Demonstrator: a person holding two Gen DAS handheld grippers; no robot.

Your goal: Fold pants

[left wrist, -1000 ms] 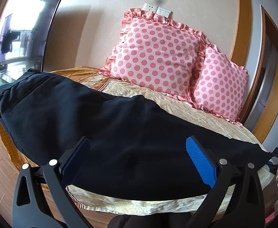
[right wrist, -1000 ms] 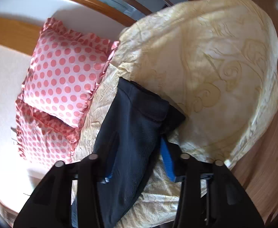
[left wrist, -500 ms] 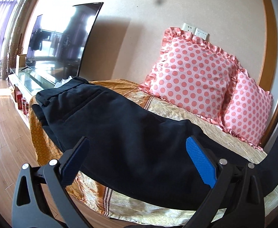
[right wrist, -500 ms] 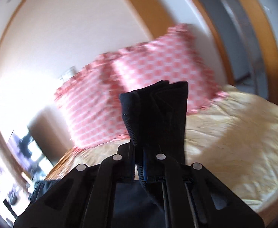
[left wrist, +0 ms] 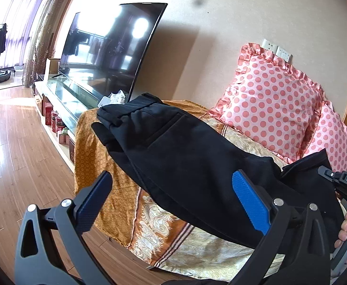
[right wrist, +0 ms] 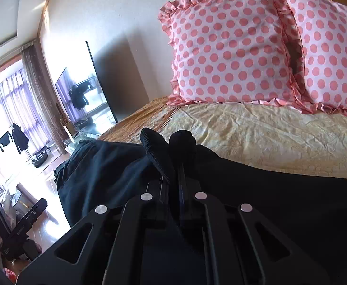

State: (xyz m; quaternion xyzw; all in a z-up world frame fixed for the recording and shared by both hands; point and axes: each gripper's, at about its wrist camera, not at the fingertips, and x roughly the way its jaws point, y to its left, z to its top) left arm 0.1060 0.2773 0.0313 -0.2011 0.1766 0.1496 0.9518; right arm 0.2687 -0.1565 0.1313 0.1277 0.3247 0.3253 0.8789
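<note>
**Hem end pinched, waist end loose**

Left gripper [left wrist: 171, 200] hangs wide apart and holds nothing, just short of the black cloth pants [left wrist: 185, 156] lying along the near edge of the gold patterned bedspread [left wrist: 116, 166], waistband toward the dark flat television [left wrist: 111, 47]. My right gripper [right wrist: 173, 166] is clamped tight on the bunched leg ends. I judge the loose waistband may drag sideways, skewing the fold.
</note>
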